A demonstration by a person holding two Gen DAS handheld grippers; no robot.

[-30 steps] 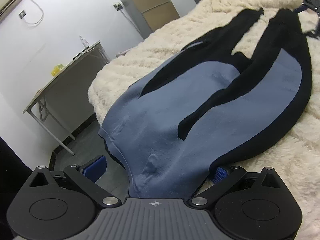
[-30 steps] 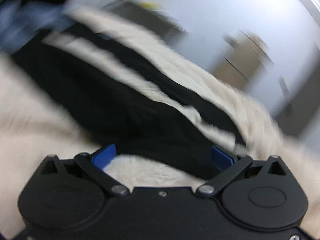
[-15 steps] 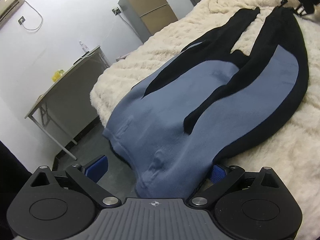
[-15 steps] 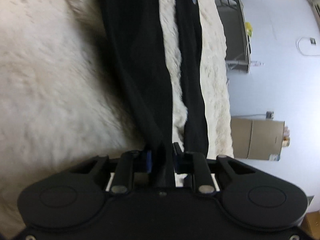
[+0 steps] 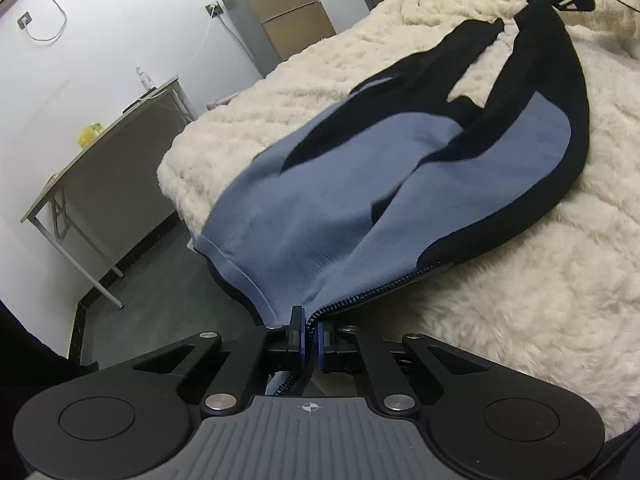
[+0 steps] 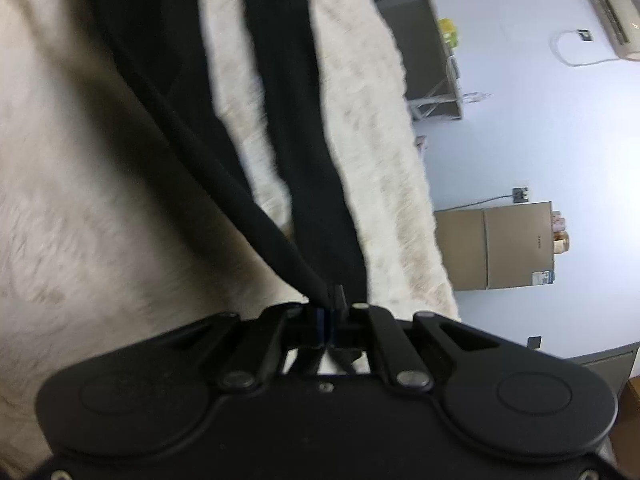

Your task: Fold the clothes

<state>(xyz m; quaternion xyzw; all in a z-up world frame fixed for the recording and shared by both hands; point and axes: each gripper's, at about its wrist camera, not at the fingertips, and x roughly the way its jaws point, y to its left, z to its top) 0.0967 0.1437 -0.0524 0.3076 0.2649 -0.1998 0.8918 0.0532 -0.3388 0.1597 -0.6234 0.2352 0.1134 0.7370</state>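
Claws [image 5: 308, 334] pinching blue-black trousers [image 5: 400, 184]

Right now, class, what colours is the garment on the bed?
Blue with black panels; left wrist view.

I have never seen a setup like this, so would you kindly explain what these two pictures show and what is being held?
Each picture comes from a camera mounted on a handheld gripper, looking along its two fingers; a person carries one in each hand. The left gripper has just closed and pinches the zipper edge of a blue and black jacket lying on a fluffy cream blanket. The right gripper, seen from its own camera, has also just closed and grips the jacket's black far end. Behind stand a table and a fridge.
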